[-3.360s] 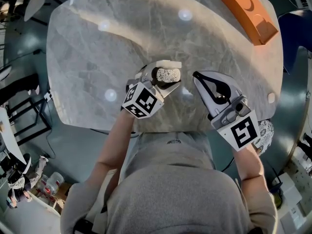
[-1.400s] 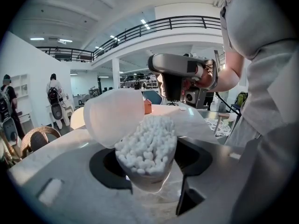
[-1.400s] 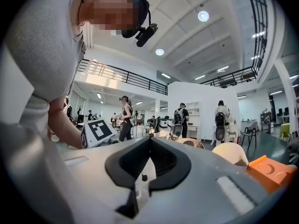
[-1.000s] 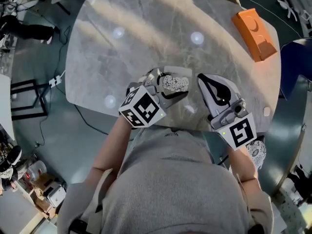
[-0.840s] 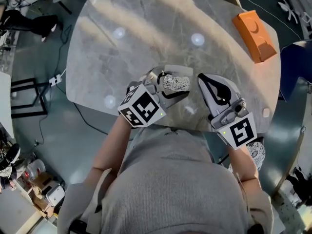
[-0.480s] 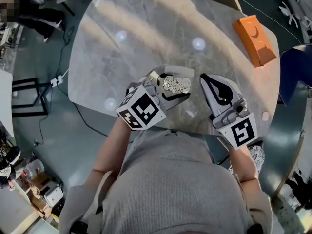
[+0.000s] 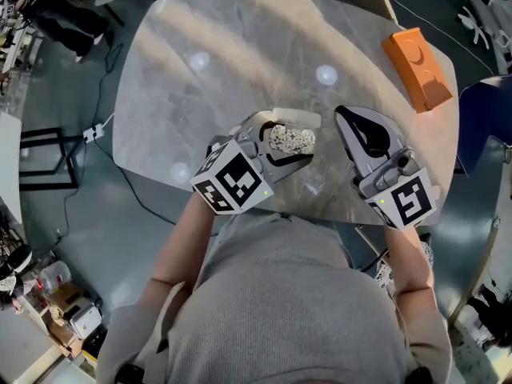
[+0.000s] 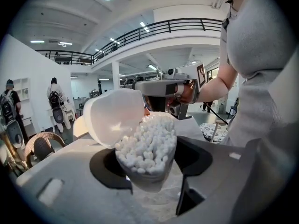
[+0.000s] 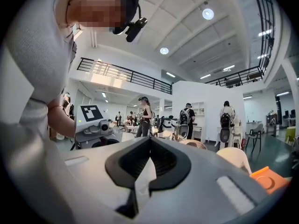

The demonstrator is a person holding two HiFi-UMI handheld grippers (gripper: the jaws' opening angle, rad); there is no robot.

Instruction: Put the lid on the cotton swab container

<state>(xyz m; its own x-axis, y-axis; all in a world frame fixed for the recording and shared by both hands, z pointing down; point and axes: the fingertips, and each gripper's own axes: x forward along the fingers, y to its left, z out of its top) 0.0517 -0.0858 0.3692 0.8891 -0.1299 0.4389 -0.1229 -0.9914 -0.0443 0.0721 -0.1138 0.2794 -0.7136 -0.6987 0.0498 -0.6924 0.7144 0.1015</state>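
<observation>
The cotton swab container [image 8: 147, 148], lid [image 8: 114, 115] flipped open, was clamped in the left gripper [image 7: 280, 144]. The 2 jaws of the right gripper [image 7: 350, 120] were pressed together, nothing held.

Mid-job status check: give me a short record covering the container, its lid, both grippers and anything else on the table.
container: cotton swab container, packed with swabs, mouth uncovered
lid: lid tipped back beside the mouth at the container's rim, not closed
left gripper: left gripper shut on the container's body
right gripper: right gripper jaws together, nothing held, apart from the container
table: grey marble table, orange block near its far right edge
task state: lid not yet on
</observation>
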